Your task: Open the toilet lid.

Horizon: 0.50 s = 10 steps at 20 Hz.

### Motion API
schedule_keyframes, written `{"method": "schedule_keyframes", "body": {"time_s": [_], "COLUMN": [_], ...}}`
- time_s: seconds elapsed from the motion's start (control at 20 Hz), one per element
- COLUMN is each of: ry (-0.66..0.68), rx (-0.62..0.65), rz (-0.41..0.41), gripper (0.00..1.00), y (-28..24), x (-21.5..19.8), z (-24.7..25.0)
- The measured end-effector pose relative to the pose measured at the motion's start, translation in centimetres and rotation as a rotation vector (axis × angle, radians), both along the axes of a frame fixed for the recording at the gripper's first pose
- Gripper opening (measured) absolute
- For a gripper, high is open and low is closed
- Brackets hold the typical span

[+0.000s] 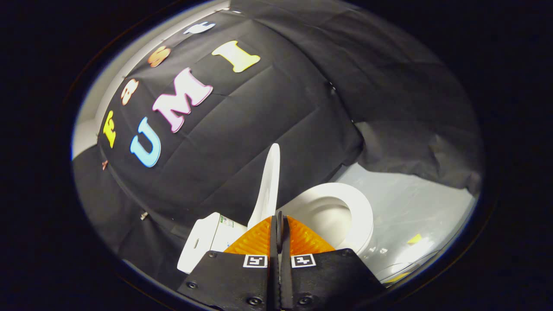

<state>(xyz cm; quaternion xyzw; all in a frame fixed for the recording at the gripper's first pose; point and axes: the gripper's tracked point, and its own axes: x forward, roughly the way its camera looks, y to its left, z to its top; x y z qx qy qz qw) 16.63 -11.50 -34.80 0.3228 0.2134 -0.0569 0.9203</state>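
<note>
Nearest of all, the gripper [279, 220] has its two ribbed, wedge-shaped fingers [259, 239] pressed flat against each other with nothing between them, so the tongs are together and holding nothing; each finger sits on a matte block that carries a small square printed marker. Just ahead of the fingertips stands the thin white plastic toilet lid [268, 183], seen edge-on as a smooth, slightly curved blade that rises upright from behind the tips; standing on its hinge like this it reads as already raised, which would leave the task largely done, and empty, closed fingers suit that judgement. Beside the lid, to one side of the fingers, lies the glossy white oval toilet seat [360, 216], resting flat around the open bowl so its ring and the shaded hollow inside it are exposed. On the other side of the lid sits the boxy white cistern [207, 242] with a small label, its corners rounded and its surface hard and shiny. Beyond the seat is a pale, glossy floor [414, 207] that throws back soft reflections, with a small yellow tape mark [414, 238] stuck on it. Farthest back hangs the creased black cloth wall [259, 121], matte and loosely draped.
</note>
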Motion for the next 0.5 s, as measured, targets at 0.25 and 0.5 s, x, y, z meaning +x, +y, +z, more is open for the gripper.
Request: {"method": "schedule_keyframes", "body": {"time_s": [0.25,0.5], "ry": [-0.035,-0.064], "rx": [-0.166,-0.270], "rz": [0.055,0.111], "gripper": [0.06,0.06], "y": [5.6,10.9], "x": [0.2,0.6], "z": [5.0,8.0]}}
